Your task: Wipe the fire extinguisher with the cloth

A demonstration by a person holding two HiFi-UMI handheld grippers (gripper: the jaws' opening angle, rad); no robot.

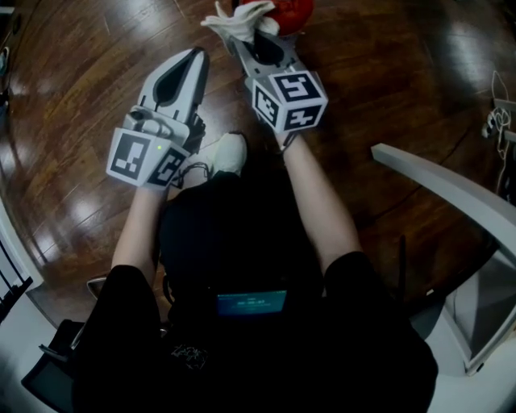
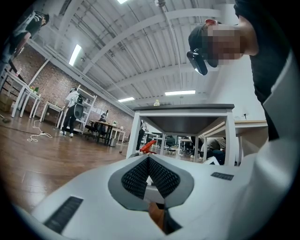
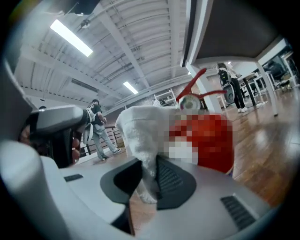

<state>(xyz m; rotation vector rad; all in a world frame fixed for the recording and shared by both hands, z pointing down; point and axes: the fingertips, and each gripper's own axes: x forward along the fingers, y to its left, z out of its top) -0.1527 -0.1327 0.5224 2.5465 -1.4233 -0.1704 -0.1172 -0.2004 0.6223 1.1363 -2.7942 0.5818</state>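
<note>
The red fire extinguisher (image 1: 295, 11) stands on the wooden floor at the top edge of the head view. It fills the right gripper view as a red body (image 3: 216, 140) with a gauge and a red lever, partly under a mosaic patch. My right gripper (image 1: 240, 39) is shut on a white cloth (image 1: 239, 19), which bunches up just left of the extinguisher (image 3: 143, 129). My left gripper (image 1: 198, 55) hangs to the left of the right one, its jaws shut (image 2: 149, 160) with nothing between them.
A white table (image 1: 448, 192) stands at the right, and its frame (image 2: 183, 111) rises ahead in the left gripper view. A white shoe (image 1: 226, 152) rests on the floor below the grippers. Distant people and desks stand at the back left (image 2: 71, 112).
</note>
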